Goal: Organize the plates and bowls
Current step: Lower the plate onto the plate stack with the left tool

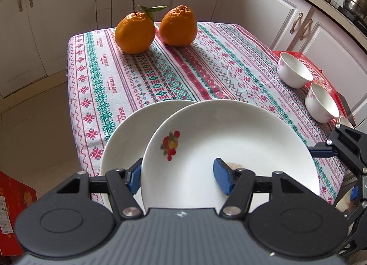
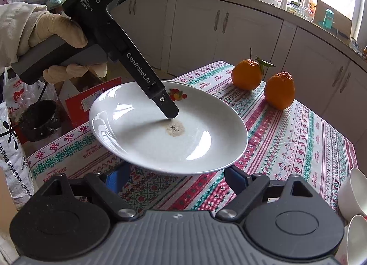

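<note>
While the decorated plate (image 1: 229,148) is raised clear of the patterned tablecloth (image 1: 206,67), it sits tilted, its near rim passing between the blue pads (image 1: 221,179) of the left gripper (image 1: 177,176). One pad lies against the plate's upper face beside a brownish stain (image 2: 175,129); the other is under the rim, so the jaws are clamped on the plate's edge. The fruit motif (image 1: 170,144) is on the inner slope of the plate.

A second plain white plate (image 1: 128,141) lies partly beneath and to the left of the held plate, on the cloth at the table's near edge.

In the right wrist view, the right gripper (image 2: 176,179) is low and just short of the raised plate's near rim. Its jaws stand wide apart with nothing between them. A gloved hand (image 2: 57,35) grips the handle of the left device above the plate.

Two white bowls (image 1: 294,70) (image 1: 321,104) with pink floral marks lie tipped on their sides at the table's right edge, close together, on a red item (image 1: 317,70).

Two oranges (image 1: 135,32) (image 1: 178,26) stand side by side at the far end of the table, well apart from the plates; one retains a stem and leaves.
</note>
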`<state>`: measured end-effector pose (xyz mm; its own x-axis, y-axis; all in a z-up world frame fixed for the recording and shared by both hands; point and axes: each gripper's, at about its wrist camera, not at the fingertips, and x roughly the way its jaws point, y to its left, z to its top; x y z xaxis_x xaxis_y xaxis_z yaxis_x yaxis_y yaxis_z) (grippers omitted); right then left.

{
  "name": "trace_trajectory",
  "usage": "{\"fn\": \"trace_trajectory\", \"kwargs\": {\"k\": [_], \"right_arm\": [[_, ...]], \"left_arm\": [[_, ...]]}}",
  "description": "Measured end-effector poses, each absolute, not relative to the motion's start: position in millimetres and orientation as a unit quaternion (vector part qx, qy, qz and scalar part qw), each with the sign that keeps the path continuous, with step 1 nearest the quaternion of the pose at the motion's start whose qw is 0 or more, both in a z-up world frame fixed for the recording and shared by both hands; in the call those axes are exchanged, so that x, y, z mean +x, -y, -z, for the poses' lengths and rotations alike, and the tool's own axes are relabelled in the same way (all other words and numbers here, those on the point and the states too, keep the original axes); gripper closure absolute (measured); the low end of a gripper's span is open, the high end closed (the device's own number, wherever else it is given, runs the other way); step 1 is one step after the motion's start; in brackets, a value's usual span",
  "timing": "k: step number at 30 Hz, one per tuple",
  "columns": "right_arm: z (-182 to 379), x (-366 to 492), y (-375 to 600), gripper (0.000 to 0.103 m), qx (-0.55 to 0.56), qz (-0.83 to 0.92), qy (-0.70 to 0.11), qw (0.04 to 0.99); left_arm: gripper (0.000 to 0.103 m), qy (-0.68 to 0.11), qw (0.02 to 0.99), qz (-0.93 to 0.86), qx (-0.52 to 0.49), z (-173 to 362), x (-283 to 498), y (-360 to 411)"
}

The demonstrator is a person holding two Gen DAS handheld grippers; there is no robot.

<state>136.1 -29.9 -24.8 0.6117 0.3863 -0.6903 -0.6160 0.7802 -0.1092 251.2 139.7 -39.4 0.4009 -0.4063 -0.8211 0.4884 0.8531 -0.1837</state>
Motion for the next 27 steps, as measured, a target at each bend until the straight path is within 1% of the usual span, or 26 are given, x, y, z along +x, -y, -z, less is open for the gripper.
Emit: {"fn": "trace_trajectory", "kwargs": {"k": [27], "right_arm": [[27.0, 142.8, 21.0, 0.011, -0.180, -0.294, -0.339, 0.875]], "left_arm": [[0.040, -0.489, 0.833, 0.257, 0.028, 50.5, 255.7, -155.4]]}}
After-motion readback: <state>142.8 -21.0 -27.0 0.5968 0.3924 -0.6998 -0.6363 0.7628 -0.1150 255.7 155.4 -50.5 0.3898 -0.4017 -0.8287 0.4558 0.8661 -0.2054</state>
